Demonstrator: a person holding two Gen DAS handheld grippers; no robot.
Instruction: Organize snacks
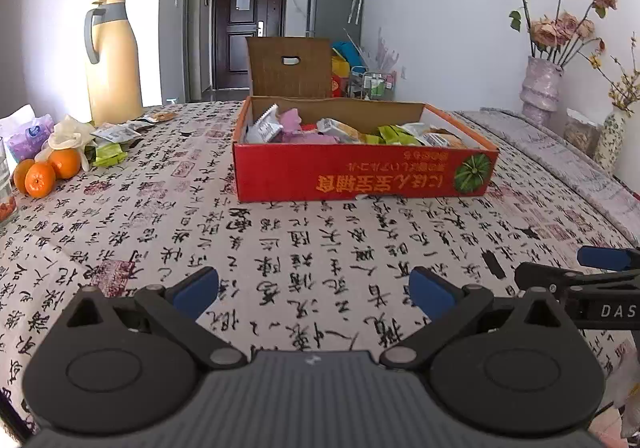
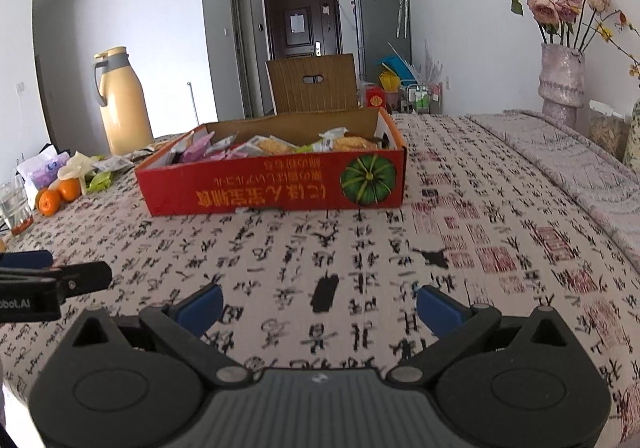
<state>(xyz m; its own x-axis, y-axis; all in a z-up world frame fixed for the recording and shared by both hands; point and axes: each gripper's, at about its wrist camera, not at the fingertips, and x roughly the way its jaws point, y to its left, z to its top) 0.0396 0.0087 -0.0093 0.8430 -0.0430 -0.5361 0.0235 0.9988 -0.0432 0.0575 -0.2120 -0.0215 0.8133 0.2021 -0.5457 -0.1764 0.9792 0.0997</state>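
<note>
A red cardboard box (image 1: 360, 178) (image 2: 276, 192) with a pumpkin picture stands on the calligraphy tablecloth, holding several snack packets (image 1: 344, 130) (image 2: 272, 144). Loose snack packets (image 1: 110, 146) (image 2: 102, 174) lie at the far left by the oranges. My left gripper (image 1: 314, 294) hovers open over the near cloth, well short of the box, nothing between its blue pads. My right gripper (image 2: 320, 306) is open too, equally empty and at a similar distance. Each gripper shows at the edge of the other's view: the right gripper (image 1: 576, 274), the left gripper (image 2: 60, 272).
A tall yellow thermos (image 1: 114, 60) stands at the back left, with oranges (image 1: 48, 172), a tissue pack (image 1: 30, 136) and a glass (image 2: 14, 204) near it. A vase of dried roses (image 1: 540, 88) stands at the right. A brown chair back (image 1: 290, 66) rises behind the box.
</note>
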